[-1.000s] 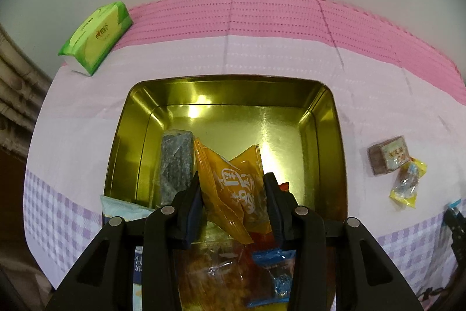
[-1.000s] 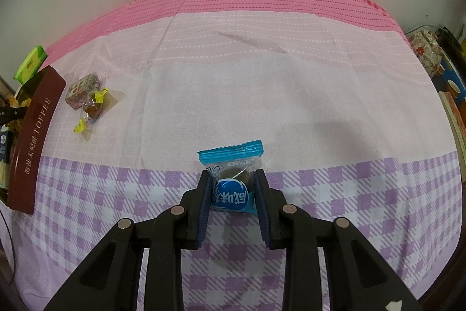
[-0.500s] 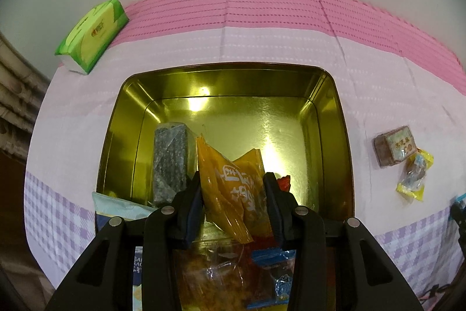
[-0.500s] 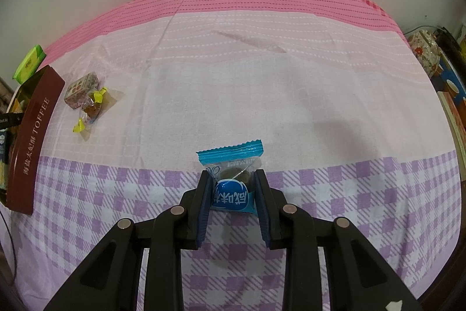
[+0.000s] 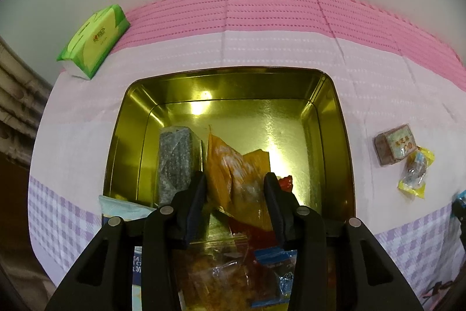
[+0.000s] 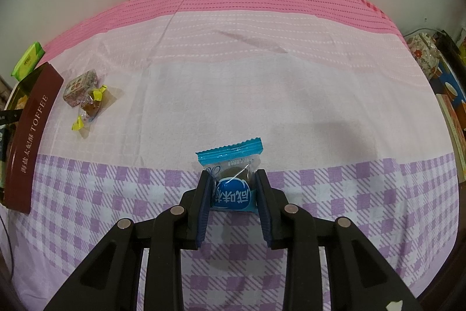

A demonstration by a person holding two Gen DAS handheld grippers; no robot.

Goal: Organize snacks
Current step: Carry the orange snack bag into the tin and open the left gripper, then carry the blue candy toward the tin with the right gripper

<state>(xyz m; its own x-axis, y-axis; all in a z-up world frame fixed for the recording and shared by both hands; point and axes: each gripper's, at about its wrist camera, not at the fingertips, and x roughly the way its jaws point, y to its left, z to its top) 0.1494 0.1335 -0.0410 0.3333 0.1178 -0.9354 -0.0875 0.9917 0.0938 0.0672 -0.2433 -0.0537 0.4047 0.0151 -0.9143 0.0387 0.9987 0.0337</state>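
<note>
- The orange snack packet (image 5: 233,174) sits pinched between the fingers of my left gripper (image 5: 236,188), hanging over the near half of the gold tin (image 5: 329,112).
- Its long axis runs roughly 12 to 6 in the left wrist view, top corner tipped toward 11; it looks blurred, so I cannot read its print.
- The tin's bare floor lies at 12 from the packet, a grey wrapped block (image 5: 179,156) just beside it at 9, and other packets below at 6.
- I judge the drop needs only a small push toward 12 before I loosen my hold.
- My right gripper (image 6: 233,191) is clamped on the blue wrapped candy (image 6: 231,182), held above the checked cloth (image 6: 349,194), sealed edge pointing to 12.
- The tin lies far off at 9 from that hand, so my left is the nearer one.
- Two loose sweets, a small boxed sweet (image 6: 78,85) and a yellow-ended candy (image 6: 90,107), lie at 10 on the cloth.
</note>
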